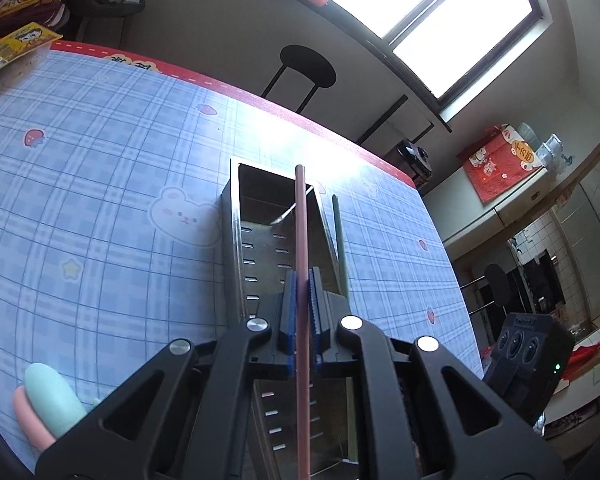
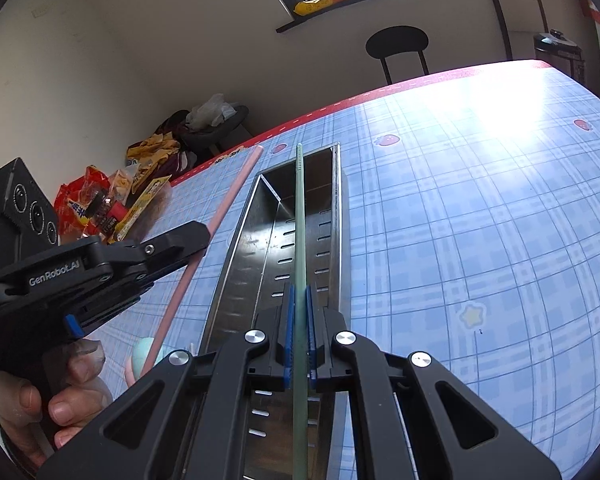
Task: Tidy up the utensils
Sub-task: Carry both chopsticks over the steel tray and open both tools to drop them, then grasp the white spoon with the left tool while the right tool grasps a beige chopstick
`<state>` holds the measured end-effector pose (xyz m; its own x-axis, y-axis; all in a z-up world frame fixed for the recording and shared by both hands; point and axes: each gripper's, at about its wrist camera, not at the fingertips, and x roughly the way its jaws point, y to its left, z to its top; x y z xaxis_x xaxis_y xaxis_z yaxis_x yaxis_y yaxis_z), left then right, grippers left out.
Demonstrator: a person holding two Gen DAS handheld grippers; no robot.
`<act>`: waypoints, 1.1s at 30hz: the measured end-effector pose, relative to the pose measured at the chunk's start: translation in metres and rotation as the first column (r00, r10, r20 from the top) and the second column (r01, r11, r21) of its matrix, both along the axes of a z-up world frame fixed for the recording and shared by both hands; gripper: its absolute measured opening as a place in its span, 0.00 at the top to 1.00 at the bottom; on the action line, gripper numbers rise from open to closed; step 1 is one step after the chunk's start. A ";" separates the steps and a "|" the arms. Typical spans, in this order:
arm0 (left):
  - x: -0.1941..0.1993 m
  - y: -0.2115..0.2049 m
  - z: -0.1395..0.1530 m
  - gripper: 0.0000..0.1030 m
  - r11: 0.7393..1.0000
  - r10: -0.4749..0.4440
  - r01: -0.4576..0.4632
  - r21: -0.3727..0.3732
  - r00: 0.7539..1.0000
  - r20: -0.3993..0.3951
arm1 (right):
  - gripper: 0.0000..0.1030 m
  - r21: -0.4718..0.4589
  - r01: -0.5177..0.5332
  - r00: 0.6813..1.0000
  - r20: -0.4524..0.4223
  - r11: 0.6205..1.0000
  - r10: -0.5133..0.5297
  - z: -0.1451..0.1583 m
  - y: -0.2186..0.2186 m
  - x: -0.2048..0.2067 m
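Left gripper (image 1: 303, 300): jaws clamped on a long pink chopstick (image 1: 301, 220), above a slotted rectangular steel utensil holder (image 1: 256, 248) on the blue plaid surface (image 1: 100, 200). Right gripper (image 2: 299, 320): jaws clamped on a long pale-green chopstick (image 2: 299, 220) over the same holder.

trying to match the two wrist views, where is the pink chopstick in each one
Left wrist view: the pink chopstick runs up the centre, clamped in the left gripper, over the metal utensil holder.
Right wrist view: the pink chopstick slants at left of centre, held by the left gripper beside the holder.
Shared landmark: the metal utensil holder on the plaid tablecloth.
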<state>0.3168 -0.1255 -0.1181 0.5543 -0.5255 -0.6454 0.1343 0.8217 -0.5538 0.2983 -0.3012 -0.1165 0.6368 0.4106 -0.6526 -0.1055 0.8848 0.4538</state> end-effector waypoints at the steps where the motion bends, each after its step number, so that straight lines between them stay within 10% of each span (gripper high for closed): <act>1: 0.003 -0.002 -0.002 0.90 1.000 0.008 -0.008 -0.003 1.000 -0.004 | 0.94 -0.006 0.002 1.000 0.000 1.000 -0.002 0.000 0.001 0.001; 13: 0.028 -0.010 -0.017 0.90 0.997 0.051 -0.048 0.054 0.997 -0.055 | 0.93 -0.037 0.013 1.000 0.001 0.999 -0.013 0.000 0.008 0.000; 17: 0.030 -0.008 -0.008 0.71 0.996 0.042 -0.041 0.073 0.999 -0.016 | 0.91 -0.044 0.023 1.000 0.013 0.999 -0.022 0.005 0.006 -0.003; 21: 0.019 0.000 0.017 0.65 0.991 0.027 -0.035 0.128 0.997 0.069 | 0.67 -0.066 0.025 0.999 0.044 0.998 -0.022 0.013 0.008 -0.008; 30: -0.066 0.046 0.061 0.08 0.936 0.001 -0.092 0.340 0.965 0.260 | 0.14 -0.116 -0.009 0.992 0.123 0.993 0.023 0.035 0.011 -0.040; 33: -0.103 0.068 0.062 0.06 0.912 0.009 -0.123 0.391 0.960 0.281 | 0.05 -0.151 -0.020 0.989 0.143 0.988 0.042 0.044 0.018 -0.054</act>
<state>0.2136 -0.0573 -0.0557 0.7595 -0.2100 -0.6157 0.1677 0.9777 -0.1266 0.2441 -0.2827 -0.0723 0.7175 0.3370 -0.6097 -0.1893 0.9366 0.2949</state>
